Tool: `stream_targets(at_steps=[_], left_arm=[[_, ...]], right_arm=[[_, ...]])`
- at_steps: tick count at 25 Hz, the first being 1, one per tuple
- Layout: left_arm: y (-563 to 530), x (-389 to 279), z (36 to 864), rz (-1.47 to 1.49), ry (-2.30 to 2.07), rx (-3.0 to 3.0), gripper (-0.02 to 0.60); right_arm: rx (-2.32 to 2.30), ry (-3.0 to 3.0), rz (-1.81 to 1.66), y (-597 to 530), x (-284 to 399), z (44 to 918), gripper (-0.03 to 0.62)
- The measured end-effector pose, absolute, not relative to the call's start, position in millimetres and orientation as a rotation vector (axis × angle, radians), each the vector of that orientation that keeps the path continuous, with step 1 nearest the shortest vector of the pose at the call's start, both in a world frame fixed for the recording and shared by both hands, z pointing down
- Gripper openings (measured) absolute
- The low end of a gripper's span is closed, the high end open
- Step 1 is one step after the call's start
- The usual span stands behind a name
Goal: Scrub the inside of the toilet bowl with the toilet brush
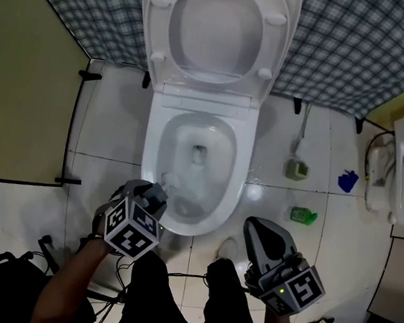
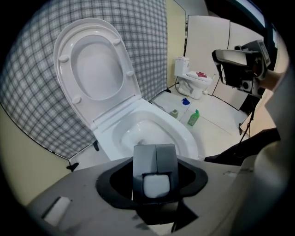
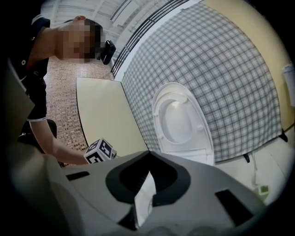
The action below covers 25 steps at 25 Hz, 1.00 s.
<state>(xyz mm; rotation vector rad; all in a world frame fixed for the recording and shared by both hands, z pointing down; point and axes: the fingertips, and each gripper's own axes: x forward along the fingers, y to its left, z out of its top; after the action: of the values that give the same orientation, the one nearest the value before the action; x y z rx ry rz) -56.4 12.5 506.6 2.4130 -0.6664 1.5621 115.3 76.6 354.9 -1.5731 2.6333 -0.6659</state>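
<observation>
Head view: high above white ceramic toilet (image 1: 200,131), facing steeply down, bowl centred.
Left gripper view: low, close at toilet's front-left, facing bowl and raised white plastic lid (image 2: 99,69).
Right gripper view: front-right of toilet, tilted upward.
All three share lid, grey checked cloth backdrop (image 3: 221,69).

A staged bathroom: a toilet (image 1: 240,162) on white floor tiles (image 1: 109,129), plaid cloth backdrop (image 1: 353,44).

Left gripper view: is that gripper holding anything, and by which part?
The left gripper is shut on a white piece, apparently the toilet brush, gripped near its handle end. The right gripper holds nothing.
</observation>
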Motion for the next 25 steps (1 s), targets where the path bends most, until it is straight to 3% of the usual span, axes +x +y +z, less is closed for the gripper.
stream_targets(at_steps=[10, 25], left_arm=[[39, -45, 506, 1.595, -0.491, 2.390, 0.215], [-28, -44, 531, 1.542, -0.743, 2.392, 0.215]], right_arm=[[-1.563, 2.640, -0.687, 79, 112, 358, 0.000], [-1.597, 2.630, -0.715, 59, 117, 367, 0.000]])
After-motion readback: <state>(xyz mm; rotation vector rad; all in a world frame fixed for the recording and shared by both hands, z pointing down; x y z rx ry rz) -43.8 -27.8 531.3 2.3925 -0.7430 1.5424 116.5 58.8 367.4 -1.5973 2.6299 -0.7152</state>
